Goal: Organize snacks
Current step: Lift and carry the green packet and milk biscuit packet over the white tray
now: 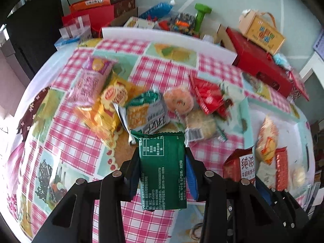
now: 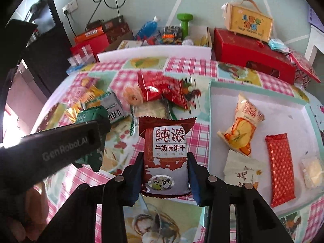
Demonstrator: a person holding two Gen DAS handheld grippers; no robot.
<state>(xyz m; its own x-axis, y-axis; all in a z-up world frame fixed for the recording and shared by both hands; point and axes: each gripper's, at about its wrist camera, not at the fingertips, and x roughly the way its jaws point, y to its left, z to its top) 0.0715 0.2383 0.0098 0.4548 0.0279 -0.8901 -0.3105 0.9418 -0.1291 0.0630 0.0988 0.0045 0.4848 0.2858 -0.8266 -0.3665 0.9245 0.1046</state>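
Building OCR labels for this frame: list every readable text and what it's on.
"纯浓" and "牛奶味饼干": milk biscuit packet held in the right hand-held gripper.
"GenRobot.AI": side of the left hand-held gripper.
Green snack packet in the left hand-held gripper: fine print, too small to read reliably.
Yellow carry box: lettering blurred.
Other wrappers: unreadable.
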